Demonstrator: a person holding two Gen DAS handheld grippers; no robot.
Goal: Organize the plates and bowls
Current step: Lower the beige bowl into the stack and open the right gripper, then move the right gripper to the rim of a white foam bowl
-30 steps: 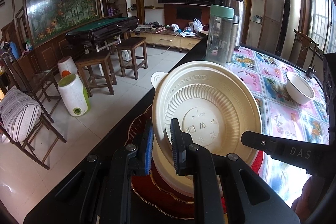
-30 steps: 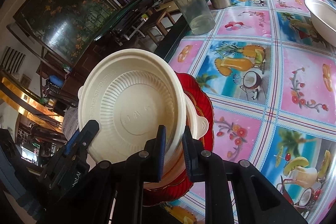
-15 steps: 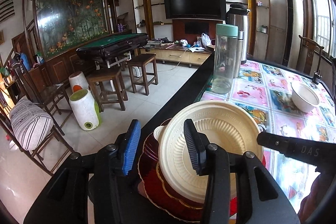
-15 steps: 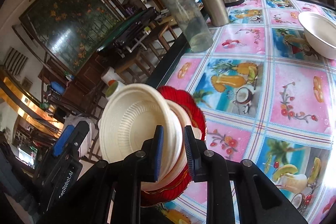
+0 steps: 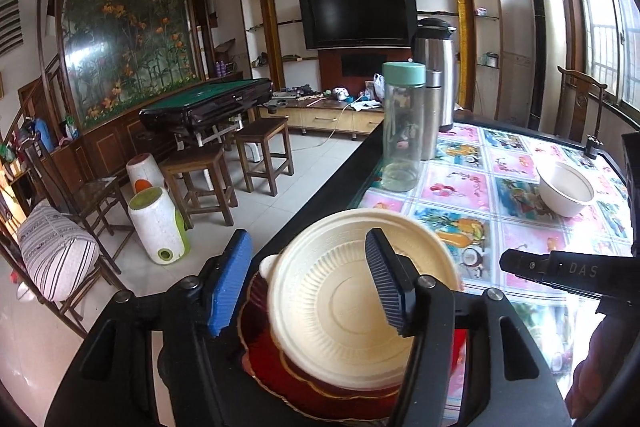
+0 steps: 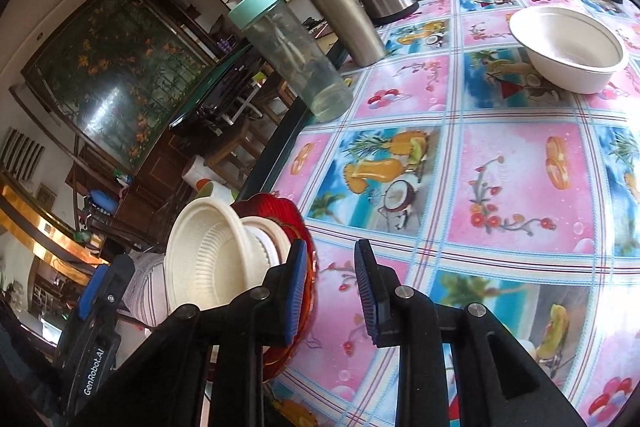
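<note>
The left tool (image 5: pixel 308 287) hangs wide open and empty over the stack (image 5: pixel 344 303), upturned bowls on a red plate (image 5: pixel 264 355) at the tabletop's (image 5: pixel 520 235) 7 o'clock edge. They look like light, thin pulp, stiff but crushable; the rim seems the best hold. The floor drops off just left. Rightward, the right tool (image 6: pixel 330 291) gapes empty too. Open cloth leads to a lone bowl (image 6: pixel 568 47) at 1 o'clock.

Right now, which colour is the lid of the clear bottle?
Pale mint green lid, clearest in the left wrist view.
</note>
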